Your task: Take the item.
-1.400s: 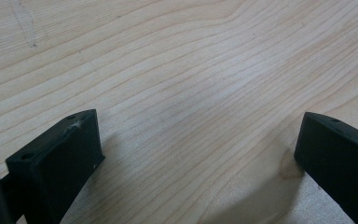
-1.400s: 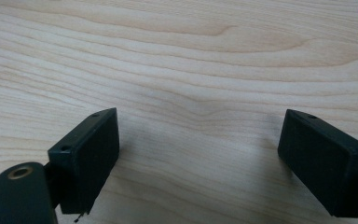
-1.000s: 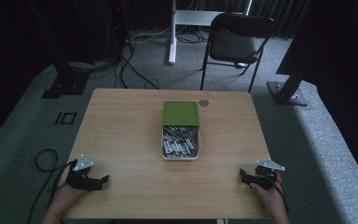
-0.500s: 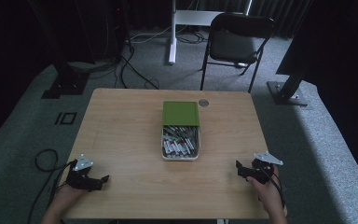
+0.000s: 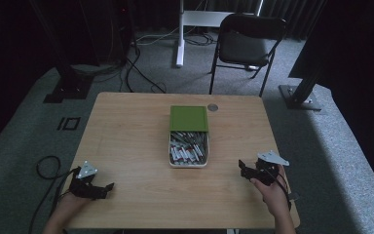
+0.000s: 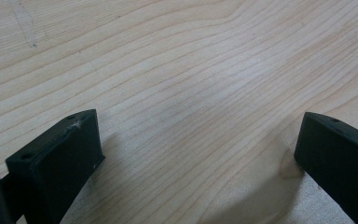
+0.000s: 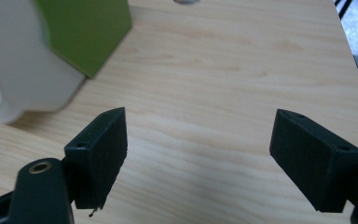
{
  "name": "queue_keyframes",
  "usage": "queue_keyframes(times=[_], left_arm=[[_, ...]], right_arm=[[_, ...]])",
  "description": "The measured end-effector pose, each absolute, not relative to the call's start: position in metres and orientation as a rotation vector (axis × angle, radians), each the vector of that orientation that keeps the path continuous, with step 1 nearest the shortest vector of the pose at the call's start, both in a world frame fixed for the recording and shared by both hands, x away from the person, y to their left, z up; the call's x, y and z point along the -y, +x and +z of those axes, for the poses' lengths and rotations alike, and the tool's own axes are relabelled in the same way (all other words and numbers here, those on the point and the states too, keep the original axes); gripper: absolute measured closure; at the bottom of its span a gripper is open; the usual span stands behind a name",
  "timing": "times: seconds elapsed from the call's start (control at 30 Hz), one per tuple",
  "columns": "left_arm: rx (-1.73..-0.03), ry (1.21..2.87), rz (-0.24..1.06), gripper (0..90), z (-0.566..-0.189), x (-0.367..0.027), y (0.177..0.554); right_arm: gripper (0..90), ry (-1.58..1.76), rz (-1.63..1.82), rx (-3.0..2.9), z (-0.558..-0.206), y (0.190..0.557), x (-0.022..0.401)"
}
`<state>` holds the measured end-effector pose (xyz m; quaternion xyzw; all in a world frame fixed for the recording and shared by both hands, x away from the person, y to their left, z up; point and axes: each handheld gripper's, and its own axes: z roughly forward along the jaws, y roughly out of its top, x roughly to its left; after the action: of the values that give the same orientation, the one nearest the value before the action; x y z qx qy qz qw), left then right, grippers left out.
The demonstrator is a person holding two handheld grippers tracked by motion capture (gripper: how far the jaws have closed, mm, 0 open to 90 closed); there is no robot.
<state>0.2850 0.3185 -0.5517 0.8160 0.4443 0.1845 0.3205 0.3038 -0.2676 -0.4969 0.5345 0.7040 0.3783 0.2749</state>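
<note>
A white box (image 5: 188, 163) of several pens stands at the table's middle, its green lid (image 5: 189, 118) lying over the far half. My left gripper (image 5: 108, 186) rests near the front left corner of the table; in the left gripper view its jaws (image 6: 200, 135) stand wide apart over bare wood. My right gripper (image 5: 242, 167) is held a little above the front right of the table, pointing toward the box. Its jaws (image 7: 200, 135) are open and have just been closing slightly, with nothing between them. The green lid (image 7: 86, 32) and the white box wall (image 7: 23, 70) lie ahead to the left.
The wooden table (image 5: 131, 126) has a small round grey disc (image 5: 213, 107) beyond the box. A black folding chair (image 5: 246, 46) and white desk legs (image 5: 180, 34) stand on the carpet behind the table. Cables (image 5: 44, 168) trail off the left side.
The right gripper has lifted off the table and moved a little inward toward the box. The left gripper has stayed where it was.
</note>
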Motion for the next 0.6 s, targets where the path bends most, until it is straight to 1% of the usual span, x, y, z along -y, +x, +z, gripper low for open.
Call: queue_keyframes(times=[0.6], left_arm=[[-1.169, 2.144, 0.483, 1.4, -0.552, -0.318, 0.285]], right_arm=[[19.5, 1.29, 1.128, -1.933, -0.463, 0.315, 0.22]])
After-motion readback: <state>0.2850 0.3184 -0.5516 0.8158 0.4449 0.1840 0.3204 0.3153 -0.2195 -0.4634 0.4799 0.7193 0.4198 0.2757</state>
